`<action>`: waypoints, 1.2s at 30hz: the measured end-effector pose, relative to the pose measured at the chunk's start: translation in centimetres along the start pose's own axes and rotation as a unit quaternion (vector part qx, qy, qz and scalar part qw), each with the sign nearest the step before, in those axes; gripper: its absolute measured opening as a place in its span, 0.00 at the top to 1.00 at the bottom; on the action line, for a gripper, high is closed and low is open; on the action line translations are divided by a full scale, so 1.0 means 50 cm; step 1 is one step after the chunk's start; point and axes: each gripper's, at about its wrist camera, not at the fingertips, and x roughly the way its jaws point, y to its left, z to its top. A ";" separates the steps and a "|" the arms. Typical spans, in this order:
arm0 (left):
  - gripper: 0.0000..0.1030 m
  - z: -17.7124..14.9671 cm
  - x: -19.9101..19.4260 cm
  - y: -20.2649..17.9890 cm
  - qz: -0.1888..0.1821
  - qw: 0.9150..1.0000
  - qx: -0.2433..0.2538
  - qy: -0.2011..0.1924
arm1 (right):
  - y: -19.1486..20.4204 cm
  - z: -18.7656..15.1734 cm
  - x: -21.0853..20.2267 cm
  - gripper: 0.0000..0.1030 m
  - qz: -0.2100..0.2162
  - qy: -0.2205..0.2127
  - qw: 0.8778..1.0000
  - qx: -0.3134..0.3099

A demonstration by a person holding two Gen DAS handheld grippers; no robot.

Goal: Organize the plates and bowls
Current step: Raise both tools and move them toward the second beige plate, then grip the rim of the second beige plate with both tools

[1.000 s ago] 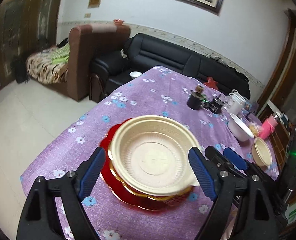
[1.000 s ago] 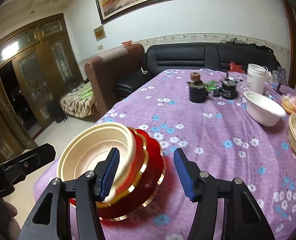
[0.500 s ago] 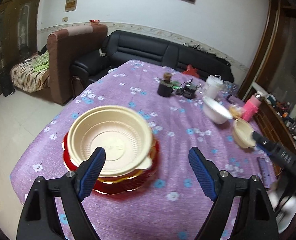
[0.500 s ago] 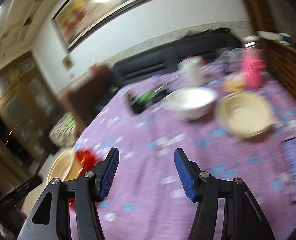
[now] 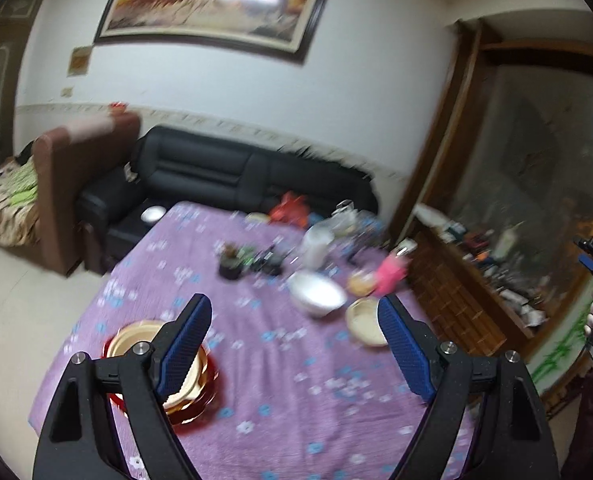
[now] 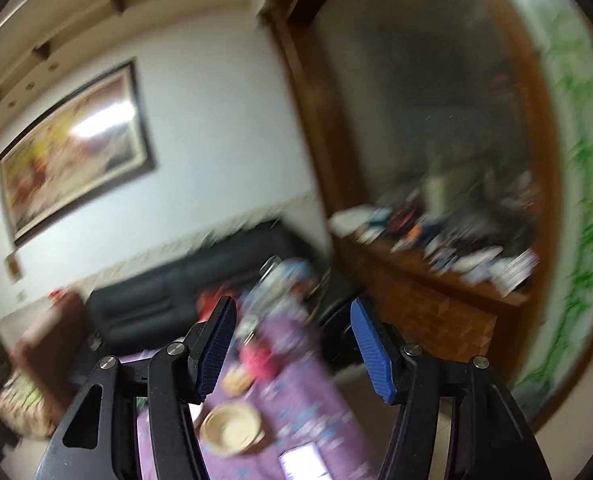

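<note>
Tools both empty: left tool [image 5: 292,344] spread wide, right tool [image 6: 292,350] spread, its jaws just opening a little more, nothing between them. Stack [image 5: 184,376] of cream bowl on red plates sits near my surface's [image 5: 280,396] left edge. Beige bowl [image 5: 364,322] and white bowl [image 5: 316,294] wait towards the right edge. I judge the beige bowl next: approach its rim squarely, slow down first, since both views are blurred.

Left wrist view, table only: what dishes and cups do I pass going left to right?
Stack of plates and bowl → dark cup → white bowl → tan bowl → pink cup.
</note>
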 end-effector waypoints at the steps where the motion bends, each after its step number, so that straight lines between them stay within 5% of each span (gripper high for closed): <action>1: 0.17 0.022 -0.027 -0.009 -0.006 1.000 0.003 -0.008 | 0.000 0.026 -0.023 0.38 -0.014 -0.012 1.000 -0.007; 6: 0.15 0.126 -0.157 -0.046 0.021 0.997 0.027 -0.065 | 0.024 0.156 -0.178 0.32 -0.100 -0.080 0.989 -0.078; 10: 0.08 0.198 -0.221 -0.064 0.073 0.991 0.042 -0.105 | 0.049 0.187 -0.235 0.27 -0.105 -0.084 0.988 -0.076; 14: 0.00 0.222 -0.208 -0.072 0.118 0.985 0.059 -0.113 | 0.083 0.136 -0.176 0.21 -0.072 -0.062 0.992 -0.086; 16: 0.00 0.203 -0.164 -0.070 0.121 0.986 0.068 -0.088 | 0.077 0.091 -0.122 0.21 -0.055 -0.031 0.994 -0.092; 21: 0.00 0.094 0.030 -0.068 0.055 0.995 0.069 0.038 | 0.096 -0.080 0.096 0.21 -0.024 0.081 0.990 -0.114; 26: 0.00 -0.048 0.255 -0.060 0.011 0.989 0.047 0.139 | 0.122 -0.280 0.300 0.21 0.005 0.188 0.974 -0.126; 31: 0.01 -0.172 0.436 -0.020 0.013 0.976 0.001 0.219 | 0.141 -0.471 0.458 0.24 0.037 0.287 0.950 -0.118; 36: 0.24 -0.237 0.503 -0.004 0.022 0.968 0.011 0.249 | 0.177 -0.590 0.577 0.25 0.053 0.351 0.930 -0.090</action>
